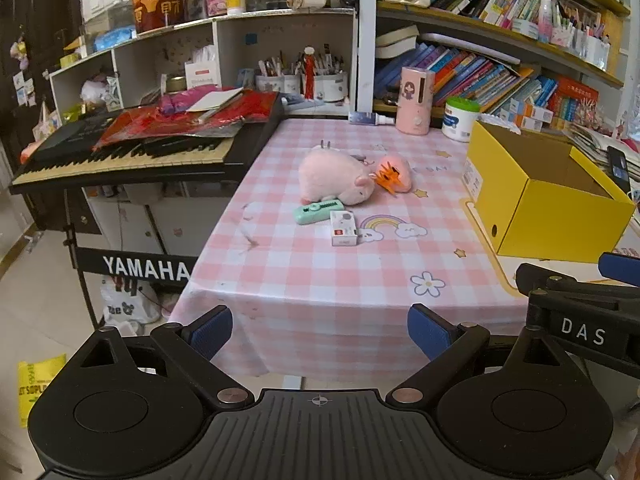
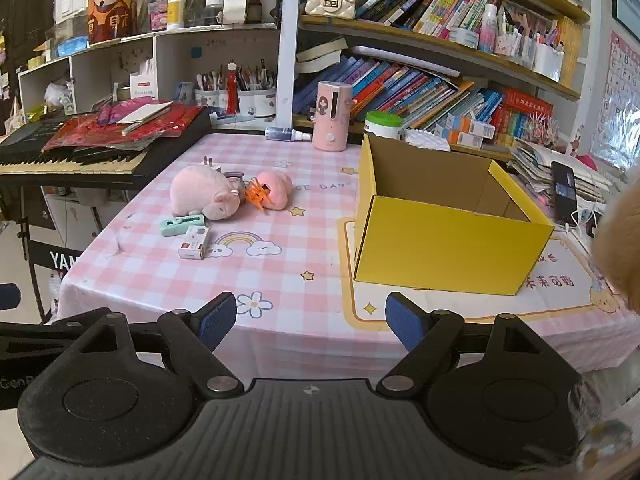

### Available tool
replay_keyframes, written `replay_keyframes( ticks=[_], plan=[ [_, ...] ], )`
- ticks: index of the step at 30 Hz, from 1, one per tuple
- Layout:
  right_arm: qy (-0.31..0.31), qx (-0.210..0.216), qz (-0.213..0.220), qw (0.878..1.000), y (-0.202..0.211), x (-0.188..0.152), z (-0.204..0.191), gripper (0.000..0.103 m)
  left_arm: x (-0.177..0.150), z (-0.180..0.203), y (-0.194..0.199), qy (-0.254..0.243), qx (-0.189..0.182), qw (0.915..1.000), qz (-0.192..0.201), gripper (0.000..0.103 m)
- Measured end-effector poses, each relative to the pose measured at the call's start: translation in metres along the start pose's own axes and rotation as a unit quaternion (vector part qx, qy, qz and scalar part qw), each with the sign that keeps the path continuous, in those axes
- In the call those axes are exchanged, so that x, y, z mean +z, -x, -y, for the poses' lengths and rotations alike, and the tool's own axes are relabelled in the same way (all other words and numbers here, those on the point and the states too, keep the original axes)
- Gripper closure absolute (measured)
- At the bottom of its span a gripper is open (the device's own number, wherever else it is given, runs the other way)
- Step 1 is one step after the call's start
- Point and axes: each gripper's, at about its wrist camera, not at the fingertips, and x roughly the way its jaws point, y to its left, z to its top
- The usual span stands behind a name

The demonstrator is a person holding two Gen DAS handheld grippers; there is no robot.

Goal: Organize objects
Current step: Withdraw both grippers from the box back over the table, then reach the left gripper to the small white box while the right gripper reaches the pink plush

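On the pink checked tablecloth (image 1: 304, 280) (image 2: 160, 276) lie a pink plush pig (image 1: 334, 178) (image 2: 202, 192), an orange hair claw (image 1: 387, 178) (image 2: 256, 194) against a second pink plush (image 1: 400, 168) (image 2: 276, 188), a mint green case (image 1: 318, 210) (image 2: 182, 225) and a small white box (image 1: 343, 229) (image 2: 195, 242). An open yellow cardboard box (image 1: 548, 200) (image 2: 448, 240) stands to the right, empty inside. My left gripper (image 1: 320, 336) hangs open at the table's near edge, well short of the items. My right gripper (image 2: 312, 320) is open too, nothing between its blue pads (image 2: 404, 322).
A black keyboard (image 1: 132, 148) (image 2: 80, 152) piled with red bags juts over the table's left side. A pink dispenser (image 1: 414, 100) (image 2: 333, 114), a white tub (image 1: 460, 118) and crowded bookshelves (image 2: 420, 76) line the back. A phone (image 2: 564, 192) leans at right.
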Motion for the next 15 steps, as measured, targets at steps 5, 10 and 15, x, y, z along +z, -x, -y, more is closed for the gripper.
replay_keyframes(
  ticks=[5,10,15],
  plan=[
    [-0.001,0.000,-0.009,1.000,-0.007,0.000,0.000,0.022,0.001,0.000,-0.007,0.004,0.003,1.0000,-0.007,0.007],
    [0.000,0.006,-0.013,1.000,-0.020,0.001,0.000,0.022,0.004,0.000,-0.020,0.001,0.009,0.9998,-0.017,0.007],
    [-0.005,0.014,-0.022,1.000,-0.041,0.010,0.000,0.022,0.014,0.001,-0.035,0.002,0.015,0.9998,-0.016,0.007]
  ],
)
